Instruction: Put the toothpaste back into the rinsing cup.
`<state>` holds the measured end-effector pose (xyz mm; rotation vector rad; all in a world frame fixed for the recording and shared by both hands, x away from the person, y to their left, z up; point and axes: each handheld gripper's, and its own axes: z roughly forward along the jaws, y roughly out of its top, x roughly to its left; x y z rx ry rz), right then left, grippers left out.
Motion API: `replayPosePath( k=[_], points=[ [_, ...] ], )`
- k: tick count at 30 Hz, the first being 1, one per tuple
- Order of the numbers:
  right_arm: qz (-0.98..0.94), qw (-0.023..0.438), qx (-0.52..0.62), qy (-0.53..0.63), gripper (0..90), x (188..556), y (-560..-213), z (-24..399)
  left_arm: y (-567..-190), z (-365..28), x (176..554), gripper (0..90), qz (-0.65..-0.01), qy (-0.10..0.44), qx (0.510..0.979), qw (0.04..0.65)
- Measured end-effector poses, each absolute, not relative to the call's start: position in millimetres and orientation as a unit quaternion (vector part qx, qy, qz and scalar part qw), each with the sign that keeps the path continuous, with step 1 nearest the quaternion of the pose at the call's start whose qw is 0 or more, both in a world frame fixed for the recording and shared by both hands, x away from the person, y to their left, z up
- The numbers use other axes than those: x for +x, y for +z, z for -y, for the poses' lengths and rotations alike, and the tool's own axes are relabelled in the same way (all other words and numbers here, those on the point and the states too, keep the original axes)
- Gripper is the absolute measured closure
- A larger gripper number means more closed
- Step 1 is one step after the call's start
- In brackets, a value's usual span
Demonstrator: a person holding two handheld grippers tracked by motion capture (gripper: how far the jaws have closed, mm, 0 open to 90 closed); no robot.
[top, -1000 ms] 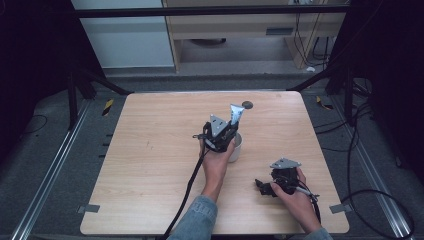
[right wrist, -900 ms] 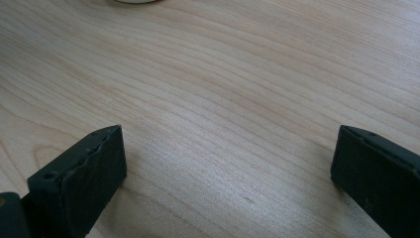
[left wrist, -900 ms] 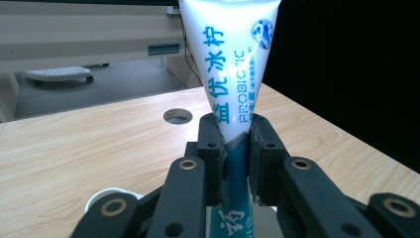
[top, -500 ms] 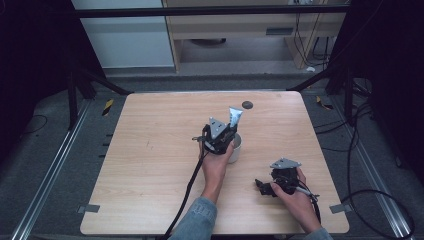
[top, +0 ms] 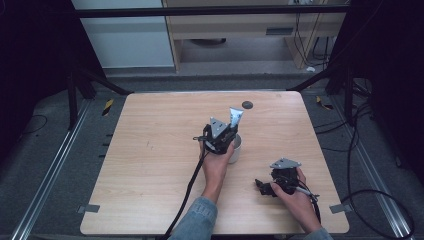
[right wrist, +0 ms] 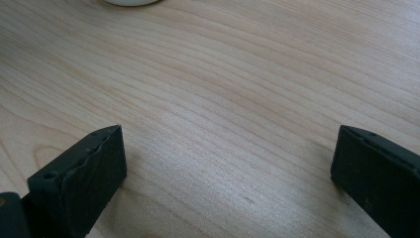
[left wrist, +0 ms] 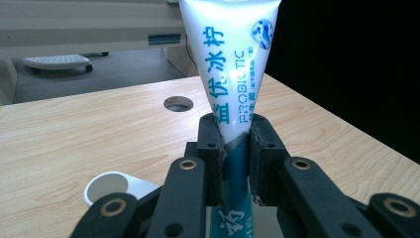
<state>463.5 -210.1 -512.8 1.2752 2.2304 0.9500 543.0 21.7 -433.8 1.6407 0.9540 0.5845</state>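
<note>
The toothpaste tube (left wrist: 233,74) carries blue writing up its white face: the Chinese characters 益优冰柠, and beside them "PROBIOTIC" in thin capitals, with a small line in brackets too fine to read. A round blue-and-white emblem sits near its wide flat end, and a white character shows on the teal lower part between the jaws. The tube stands upright, broad crimped end up, narrowing downward from white into teal.

The left gripper (left wrist: 234,148) is clamped on the tube, its black pads pressing both sides of the narrow part. In the high view this gripper (top: 220,137) sits near the middle of the wooden table (top: 150,165), with the tube (top: 235,118) rising on its far side. A white cup (left wrist: 111,186) stands just beside and below the jaws, on their left in the left gripper view.

The right gripper (top: 272,187) lies near the table's near right corner, well apart from the tube; its jaws stand wide over bare wood (right wrist: 228,129).

A round hole (top: 247,105) lies close to the far edge, beyond the tube. The left half of the table is open; the right edge runs close past the right hand (top: 295,200).
</note>
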Motion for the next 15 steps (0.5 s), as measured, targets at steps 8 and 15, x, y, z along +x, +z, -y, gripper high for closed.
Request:
replayPosePath(
  k=[8, 15],
  points=[
    [-0.798, 0.199, 0.456, 0.34, 0.9, 463.4, -512.8, 210.1, -438.1, -20.5, 542.8, 77.2, -0.408, 0.242, 0.696, 0.538],
    [-0.798, 0.2, 0.456, 0.34, 0.9, 463.5, -512.9, 210.1, -437.1, -21.4, 542.5, 76.9, -0.411, 0.24, 0.698, 0.535]
  ],
)
